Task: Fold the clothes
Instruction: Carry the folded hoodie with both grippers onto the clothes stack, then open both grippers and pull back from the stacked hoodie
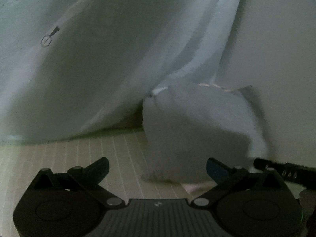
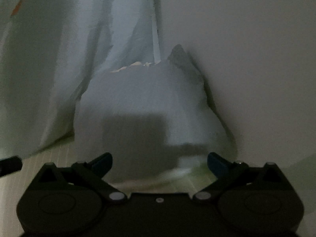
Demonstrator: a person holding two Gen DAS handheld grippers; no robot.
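Over striped surface (image 1: 69,154), both grippers (image 1: 157,167) (image 2: 160,163) wide apart, empty.

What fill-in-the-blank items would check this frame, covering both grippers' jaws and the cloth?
The left gripper has its jaws ____.
The right gripper holds ____ between its jaws.
The pale cloth lies on a surface marked with thin ____.

Missing words: open; nothing; lines
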